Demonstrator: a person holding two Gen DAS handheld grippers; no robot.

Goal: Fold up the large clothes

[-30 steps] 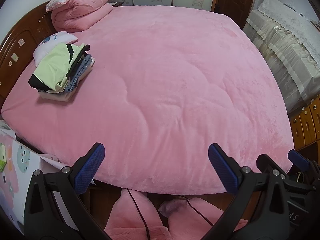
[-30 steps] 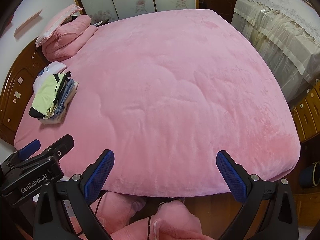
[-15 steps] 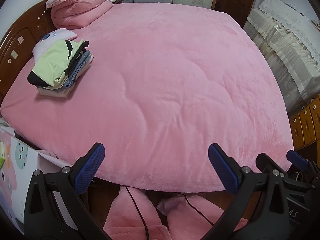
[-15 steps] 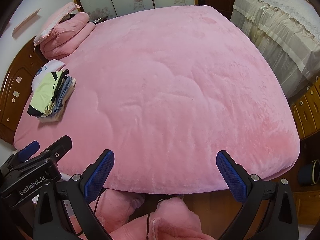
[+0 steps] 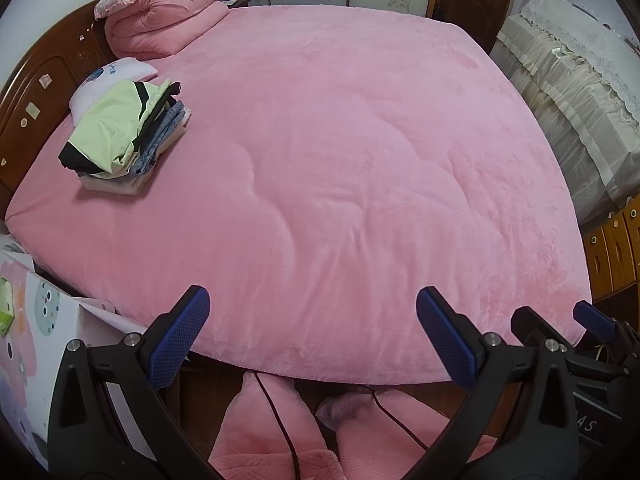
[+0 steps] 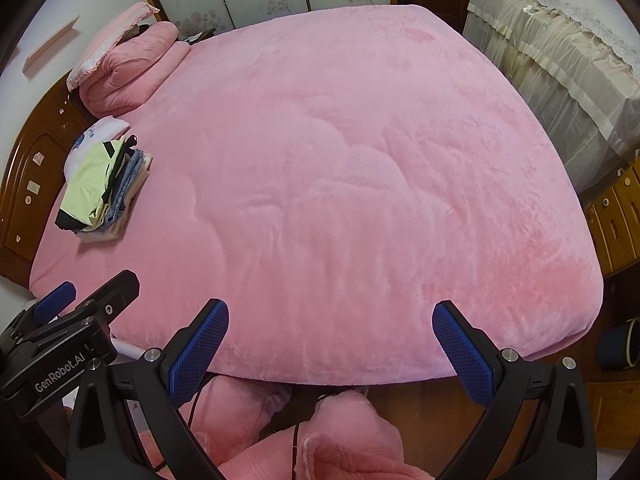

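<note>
left hand-held gripper (image 5: 312, 332): released, empty, lower frame, at bed edge
right hand-held gripper (image 6: 330, 344): released, empty
clothes stack (image 5: 124, 136): folded, upper left, on bed (image 5: 340, 160)

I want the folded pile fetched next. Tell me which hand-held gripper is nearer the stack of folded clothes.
Left. The left hand-held gripper hangs open at the bed's near edge, on the side of the stack of folded clothes. The right hand-held gripper, also open, sits farther along that edge, away from it.
</note>
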